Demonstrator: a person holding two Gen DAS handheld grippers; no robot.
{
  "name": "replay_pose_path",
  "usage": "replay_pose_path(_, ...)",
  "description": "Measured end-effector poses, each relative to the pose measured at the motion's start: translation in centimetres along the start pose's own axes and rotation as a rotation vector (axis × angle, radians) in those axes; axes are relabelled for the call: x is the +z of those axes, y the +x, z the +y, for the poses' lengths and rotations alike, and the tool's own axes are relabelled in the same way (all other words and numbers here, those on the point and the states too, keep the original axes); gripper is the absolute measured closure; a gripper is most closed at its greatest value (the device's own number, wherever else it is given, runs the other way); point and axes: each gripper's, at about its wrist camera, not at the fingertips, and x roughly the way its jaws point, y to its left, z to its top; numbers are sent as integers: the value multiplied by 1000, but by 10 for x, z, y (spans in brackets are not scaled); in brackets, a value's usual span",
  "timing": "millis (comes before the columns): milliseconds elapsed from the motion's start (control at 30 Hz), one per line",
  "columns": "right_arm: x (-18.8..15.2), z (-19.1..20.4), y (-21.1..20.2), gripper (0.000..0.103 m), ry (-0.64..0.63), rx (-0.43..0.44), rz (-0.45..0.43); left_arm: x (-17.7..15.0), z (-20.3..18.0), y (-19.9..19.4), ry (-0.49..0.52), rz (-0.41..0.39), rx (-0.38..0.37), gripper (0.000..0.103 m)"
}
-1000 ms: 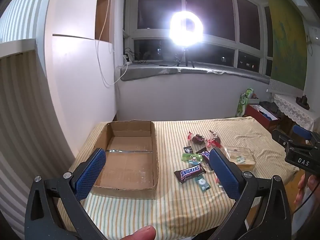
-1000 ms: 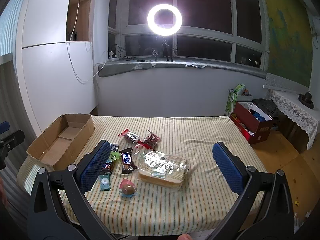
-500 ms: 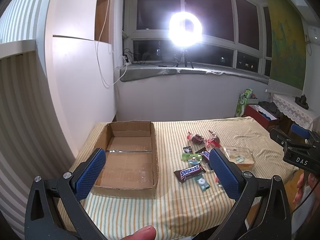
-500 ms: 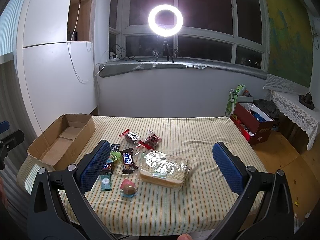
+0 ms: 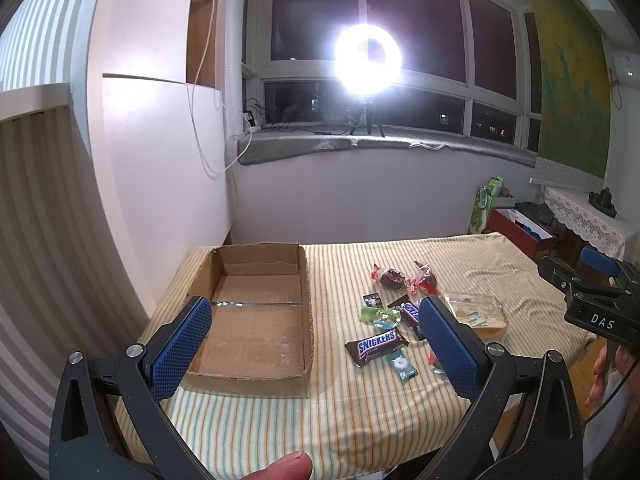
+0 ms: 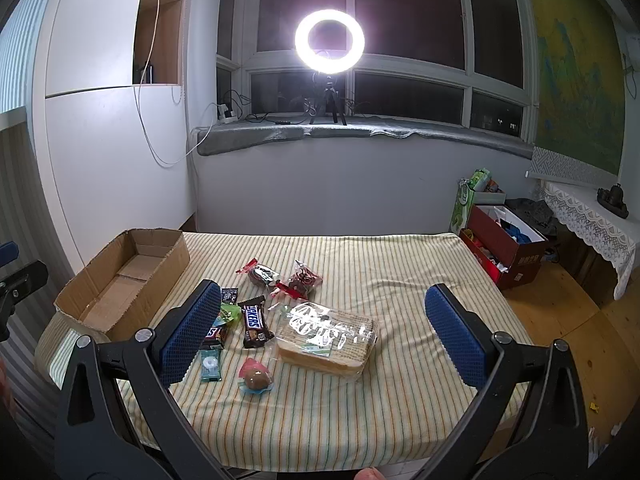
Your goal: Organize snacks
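An open, empty cardboard box [image 5: 256, 320] [image 6: 124, 284] sits at the left of the striped table [image 6: 400, 272]. Right of it lie several snacks: Snickers bars [image 5: 376, 346] [image 6: 254, 322], a clear bag of wafers [image 6: 328, 336] [image 5: 478, 312], red-wrapped sweets [image 6: 298, 280] [image 5: 390, 278], a teal mint packet [image 6: 210, 364] [image 5: 402, 368], and a chocolate in pink-blue wrap [image 6: 256, 378]. My left gripper [image 5: 316, 344] is open and empty, above the table's near edge by the box. My right gripper [image 6: 324, 334] is open and empty, hovering near the wafers.
White cabinet wall [image 5: 152, 184] stands left of the table. A ring light [image 6: 330, 42] sits on the windowsill behind. A red box with clutter [image 6: 504, 248] and a lace-covered shelf [image 6: 588, 224] stand on the right, over wooden floor.
Both views have shifted only slightly; both grippers stay open and the snacks have not moved.
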Motion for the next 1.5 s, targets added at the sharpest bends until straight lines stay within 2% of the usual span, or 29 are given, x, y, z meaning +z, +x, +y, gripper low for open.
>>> replay_pose_path(1500, 5, 4, -9, 0, -7, 15, -14, 3, -2, -6, 6, -21, -2, 0)
